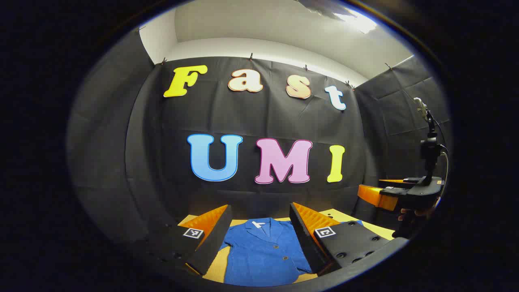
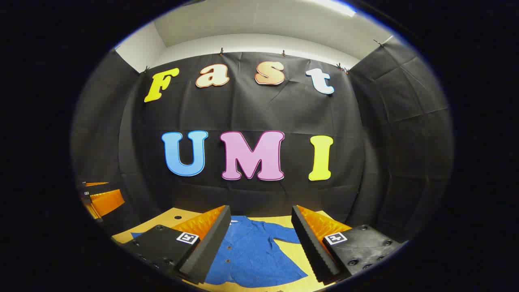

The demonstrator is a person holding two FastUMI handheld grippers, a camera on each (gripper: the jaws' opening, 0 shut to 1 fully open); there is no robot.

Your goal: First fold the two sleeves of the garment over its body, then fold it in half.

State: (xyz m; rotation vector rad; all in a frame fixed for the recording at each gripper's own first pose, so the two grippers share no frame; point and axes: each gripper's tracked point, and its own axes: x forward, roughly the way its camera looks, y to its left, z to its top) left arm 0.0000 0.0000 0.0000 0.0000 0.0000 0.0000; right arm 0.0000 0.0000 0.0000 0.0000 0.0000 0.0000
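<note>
1. the yellow desk (image 1: 342,215) sits at the bottom, in front of the black wall
2. the blue garment (image 1: 261,253) lies flat on the desk, spread out with its buttons up and its collar (image 1: 259,224) at the far end
3. the left tool (image 1: 259,235) is up above the garment, its fingers wide apart and holding nothing
4. the right tool (image 2: 261,237) is up above the garment too, wide apart and holding nothing

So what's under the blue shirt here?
The blue shirt lies spread flat on a yellow tabletop, which shows around its edges. Anything beneath the fabric itself is covered.
</note>
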